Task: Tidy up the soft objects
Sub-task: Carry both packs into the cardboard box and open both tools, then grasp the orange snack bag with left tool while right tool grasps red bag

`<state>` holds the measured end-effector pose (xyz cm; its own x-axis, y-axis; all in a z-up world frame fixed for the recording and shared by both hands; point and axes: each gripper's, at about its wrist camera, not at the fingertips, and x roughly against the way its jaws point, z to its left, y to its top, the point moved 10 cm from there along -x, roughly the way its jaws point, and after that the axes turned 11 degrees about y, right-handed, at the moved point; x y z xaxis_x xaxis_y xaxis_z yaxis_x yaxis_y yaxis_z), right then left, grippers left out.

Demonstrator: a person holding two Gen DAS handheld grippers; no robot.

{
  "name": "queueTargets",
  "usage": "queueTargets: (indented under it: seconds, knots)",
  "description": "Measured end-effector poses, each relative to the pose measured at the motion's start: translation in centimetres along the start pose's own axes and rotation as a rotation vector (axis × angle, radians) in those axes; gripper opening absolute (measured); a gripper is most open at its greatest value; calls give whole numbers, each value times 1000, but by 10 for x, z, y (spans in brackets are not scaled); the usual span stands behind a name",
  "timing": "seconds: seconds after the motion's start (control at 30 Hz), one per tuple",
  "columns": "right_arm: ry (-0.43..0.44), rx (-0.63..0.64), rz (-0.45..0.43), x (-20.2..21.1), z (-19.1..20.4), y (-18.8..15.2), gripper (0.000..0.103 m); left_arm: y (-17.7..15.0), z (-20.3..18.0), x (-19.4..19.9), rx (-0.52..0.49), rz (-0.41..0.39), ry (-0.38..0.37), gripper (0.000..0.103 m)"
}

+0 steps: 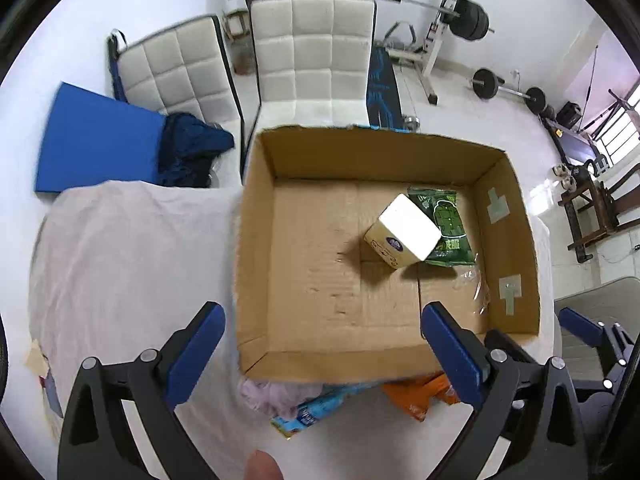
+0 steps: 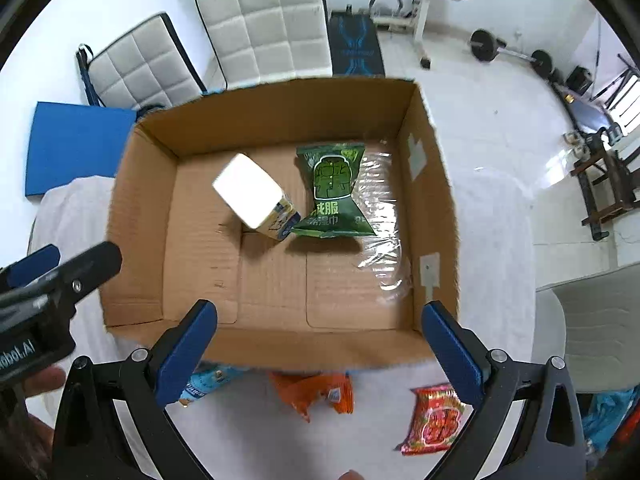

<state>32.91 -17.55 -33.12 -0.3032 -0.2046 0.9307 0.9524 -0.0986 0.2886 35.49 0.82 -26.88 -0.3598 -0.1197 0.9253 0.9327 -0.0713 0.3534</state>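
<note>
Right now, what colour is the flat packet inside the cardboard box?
Green, with darker green print: the flat packet shows best in the right wrist view.

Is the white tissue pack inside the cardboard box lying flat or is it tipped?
Tipped. The white tissue pack stands on one lower edge on the cardboard box floor, its white face tilted upward, beside the green wipes packet.

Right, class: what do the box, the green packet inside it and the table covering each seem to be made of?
Box: corrugated cardboard, matte brown, ribbed lines on its floor.
Green packet: probably plastic film, glossy, printed, crimped ends.
Table covering: looks like woven cloth, matte white, softly wrinkled.
</note>
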Motion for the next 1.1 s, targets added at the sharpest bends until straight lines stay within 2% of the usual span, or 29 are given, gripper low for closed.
queueTargets:
  seconds: [0.23, 0.4, 0.5, 0.57, 0.8, 0.87, 0.97, 1.1]
  knots:
    - [-15, 23, -89, 51, 11, -21, 103, -14, 5, 43, -9, -86, 20, 101]
    - [43, 22, -111, 84, 18, -36, 103, -20, 4, 71, -9, -131, 20, 101]
    - [58, -19, -99, 89, 2, -49, 103, -33, 2, 73, -32, -134, 53, 101]
    - [36, -65, -84, 86, -22, -61, 103, -48, -1, 59, -58, -105, 102, 101]
    - [-63, -272, 77, 19, -131, -126, 103, -108, -40, -32, -166, 71, 193, 101]
    - [-75, -300, 126, -1, -148, -141, 103, -122, -49, -52, -176, 116, 185, 101]
    - [-74, -333, 203, -35, -168, -163, 103, -140, -76, -73, -217, 158, 135, 101]
    - [-42, -363, 275, -71, -182, -182, 103, -145, -114, -89, -321, 156, 121, 101]
